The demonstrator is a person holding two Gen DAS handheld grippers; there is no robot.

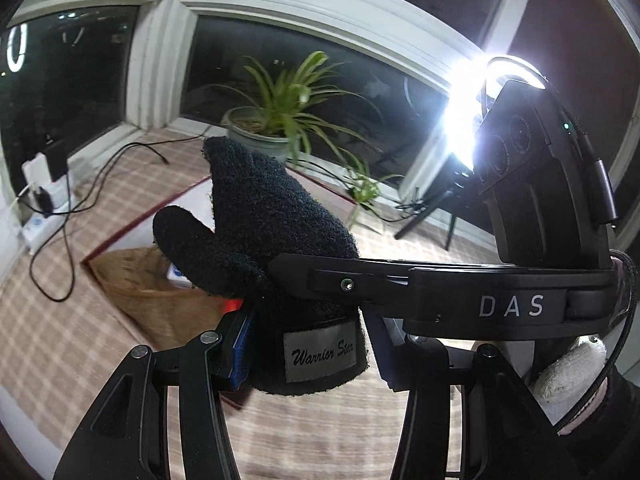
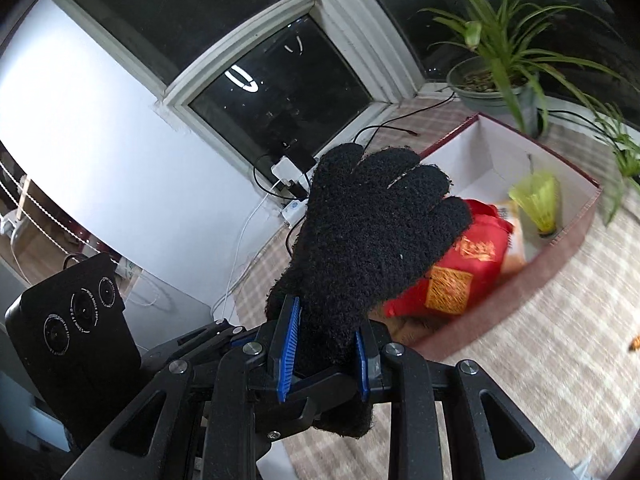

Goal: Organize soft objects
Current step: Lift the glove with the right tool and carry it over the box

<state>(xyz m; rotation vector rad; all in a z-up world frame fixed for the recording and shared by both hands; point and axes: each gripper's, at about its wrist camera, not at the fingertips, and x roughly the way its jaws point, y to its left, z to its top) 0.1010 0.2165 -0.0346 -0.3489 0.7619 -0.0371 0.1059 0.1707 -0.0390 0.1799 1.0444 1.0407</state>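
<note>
Glove [image 2: 360, 240] stands up between both jaws, each pinching its cuff, above the box [image 2: 576, 224].

dark windows [image 1: 304, 76], white wall [image 2: 80, 128], checked floor [image 1: 320, 432]

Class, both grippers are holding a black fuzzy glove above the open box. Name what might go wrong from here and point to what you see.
1. Both grippers, left and right, pinch the black glove only near its cuff, so the floppy fingers may drape over the box wall instead of landing inside.
2. The spider plant stands right behind the box; a swing could brush its leaves.
3. The box already holds a red pouch and yellow shuttlecock; the glove may bury them.
</note>
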